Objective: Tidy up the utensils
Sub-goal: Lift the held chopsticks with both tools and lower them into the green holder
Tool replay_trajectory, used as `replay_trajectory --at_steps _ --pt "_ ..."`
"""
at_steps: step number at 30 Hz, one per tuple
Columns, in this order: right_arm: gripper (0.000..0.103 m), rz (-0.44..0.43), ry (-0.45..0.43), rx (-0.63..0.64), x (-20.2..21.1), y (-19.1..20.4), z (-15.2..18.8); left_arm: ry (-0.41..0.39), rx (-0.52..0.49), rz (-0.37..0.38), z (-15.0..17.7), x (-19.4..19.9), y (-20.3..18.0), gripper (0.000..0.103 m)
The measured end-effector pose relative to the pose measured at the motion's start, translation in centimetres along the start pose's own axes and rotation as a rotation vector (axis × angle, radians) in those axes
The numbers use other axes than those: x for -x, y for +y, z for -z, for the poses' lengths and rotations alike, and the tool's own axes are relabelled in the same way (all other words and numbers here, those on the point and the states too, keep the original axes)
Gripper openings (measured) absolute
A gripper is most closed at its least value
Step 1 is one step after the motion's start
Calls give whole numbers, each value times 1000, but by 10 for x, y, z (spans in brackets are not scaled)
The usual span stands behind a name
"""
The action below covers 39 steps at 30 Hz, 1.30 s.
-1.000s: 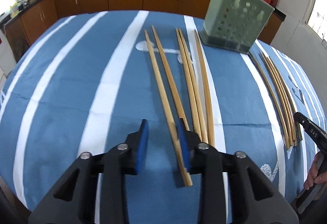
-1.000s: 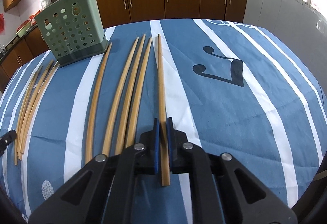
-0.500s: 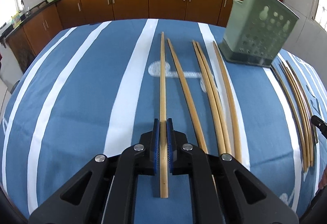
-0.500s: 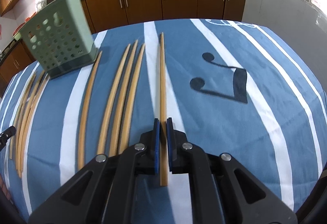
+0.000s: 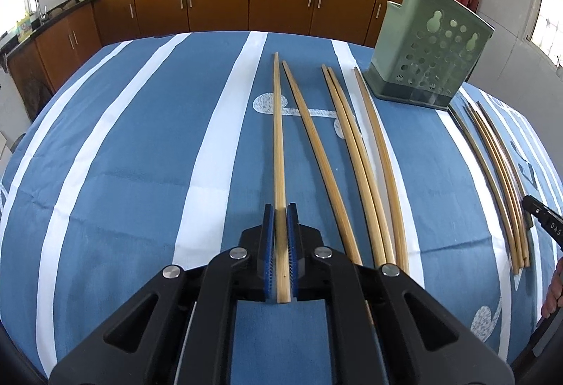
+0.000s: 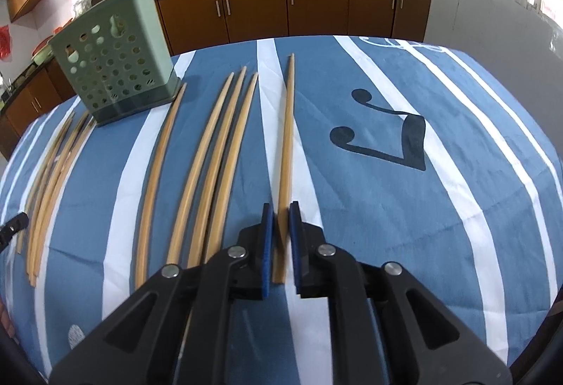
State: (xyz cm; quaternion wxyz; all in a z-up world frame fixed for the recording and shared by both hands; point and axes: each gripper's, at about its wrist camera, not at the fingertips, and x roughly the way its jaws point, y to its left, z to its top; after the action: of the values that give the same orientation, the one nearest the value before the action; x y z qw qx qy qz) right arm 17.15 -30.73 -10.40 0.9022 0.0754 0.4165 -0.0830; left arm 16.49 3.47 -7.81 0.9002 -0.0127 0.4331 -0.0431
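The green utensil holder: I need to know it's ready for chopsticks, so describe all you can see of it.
The green utensil holder is a pale green, box-shaped caddy that looks plastic, its walls pierced with round holes and two keyhole-shaped slots, on a darker base. It stands upright on the blue striped tablecloth at the far side, between two groups of loose chopsticks. One chopstick tip reaches its base. Neither gripper touches it. Its inside is not visible.

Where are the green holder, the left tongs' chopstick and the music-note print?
green holder (image 5: 427, 58): left wrist view, perforated wall.
held chopstick (image 5: 278, 139): left wrist view, mid-shaft.
music-note print (image 6: 411, 142): right wrist view, stem.
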Motion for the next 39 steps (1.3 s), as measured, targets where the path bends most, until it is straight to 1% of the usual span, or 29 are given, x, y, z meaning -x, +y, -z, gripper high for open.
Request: replay_trajectory --at_steps 3,5,7,17,26,33,39 --pt "8 -19 -3 -16 4 -4 0 1 -3 3 2 2 0 7" --pt "8 -21 -30 -19 13 -5 -2 -2 5 8 1 6 3 7" --pt "8 -28 -69 -21 25 -8 -6 -29 8 12 0 15 5 7" --pt "8 -52 -224 -76 72 -23 -23 -241 42 33 -27 77 14 7" --pt "8 -73 -342 -117 102 -35 -45 -391 74 38 -51 114 20 7" --pt "8 -83 -396 -119 115 -35 -63 -447 78 27 -68 127 22 7" --pt "8 -86 -423 -104 120 -30 -73 -469 62 18 -77 131 19 7"
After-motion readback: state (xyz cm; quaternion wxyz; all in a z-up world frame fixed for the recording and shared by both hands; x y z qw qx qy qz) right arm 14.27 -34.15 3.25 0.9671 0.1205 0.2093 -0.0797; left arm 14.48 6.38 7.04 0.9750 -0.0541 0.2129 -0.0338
